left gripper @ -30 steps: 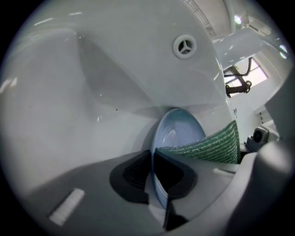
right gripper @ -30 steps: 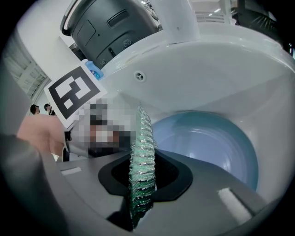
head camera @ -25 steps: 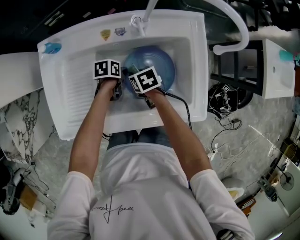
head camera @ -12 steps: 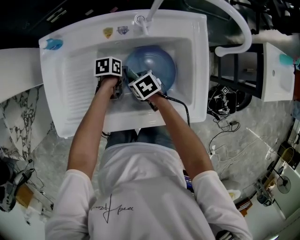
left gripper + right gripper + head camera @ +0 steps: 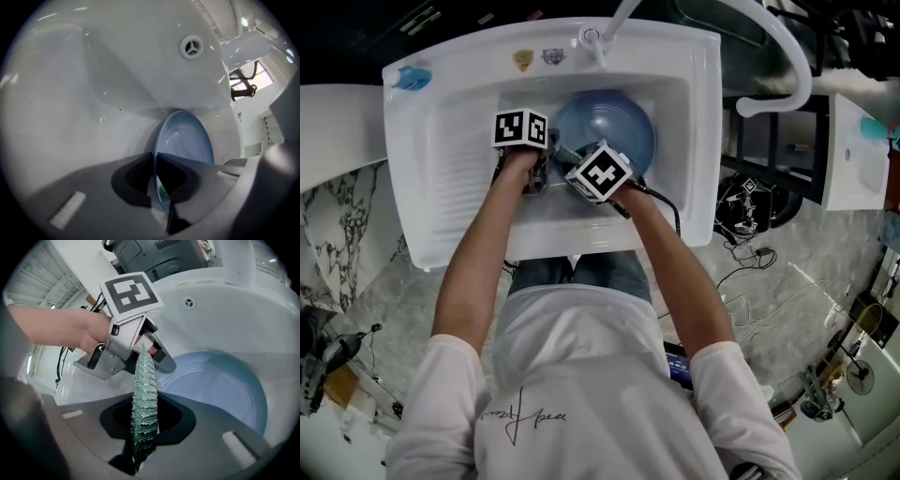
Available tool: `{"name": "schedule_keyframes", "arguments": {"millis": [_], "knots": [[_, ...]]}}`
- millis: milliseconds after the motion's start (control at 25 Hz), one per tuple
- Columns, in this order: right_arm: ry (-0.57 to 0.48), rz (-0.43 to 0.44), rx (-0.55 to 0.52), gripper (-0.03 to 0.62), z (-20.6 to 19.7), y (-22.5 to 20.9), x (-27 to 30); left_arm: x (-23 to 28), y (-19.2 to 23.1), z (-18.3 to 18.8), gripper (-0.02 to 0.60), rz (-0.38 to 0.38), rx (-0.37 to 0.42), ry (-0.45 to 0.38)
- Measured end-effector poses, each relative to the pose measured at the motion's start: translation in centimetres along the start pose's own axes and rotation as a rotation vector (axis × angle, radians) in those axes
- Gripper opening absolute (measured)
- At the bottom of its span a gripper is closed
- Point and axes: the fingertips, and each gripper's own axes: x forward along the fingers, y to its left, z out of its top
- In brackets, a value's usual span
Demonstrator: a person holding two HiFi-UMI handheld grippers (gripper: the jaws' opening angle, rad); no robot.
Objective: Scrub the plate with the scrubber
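Note:
A light blue plate (image 5: 614, 122) stands tilted in the basin of the white sink (image 5: 698, 141). In the left gripper view the plate (image 5: 185, 140) shows edge-on, and my left gripper (image 5: 156, 174) is shut on its near rim. My right gripper (image 5: 144, 420) is shut on a green knobbly scrubber (image 5: 143, 394), which stands up between its jaws. The scrubber's tip reaches the plate's left rim, right by the left gripper (image 5: 123, 350) that clamps it. The plate's (image 5: 220, 385) face lies to the scrubber's right. In the head view both marker cubes sit side by side over the basin.
A faucet (image 5: 602, 36) rises at the sink's back rim, with two small stickers (image 5: 525, 59) and a blue object (image 5: 411, 77) on the rim. A ribbed draining board (image 5: 450, 178) lies left of the basin. An overflow hole (image 5: 191, 47) marks the basin wall. Cables lie on the floor at right.
My right gripper has turned and shifted slightly toward me and to the right beside the plate's left rim. The left gripper keeps its hold on the plate.

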Motion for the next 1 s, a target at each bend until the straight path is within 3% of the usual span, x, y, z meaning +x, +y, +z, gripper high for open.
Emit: {"name": "schedule_keyframes", "arguments": {"millis": [320,1000], "knots": [[0.035,0.056,-0.020,0.057,-1.3,0.6,-0.5,-0.1,0.0,0.0,0.072,0.000,0.002,-0.005],[0.146,0.152,0.054,0.057,-5.1,0.9,-2.3,0.1,-0.2,-0.1,0.072,-0.001,-0.011,-0.004]]}}
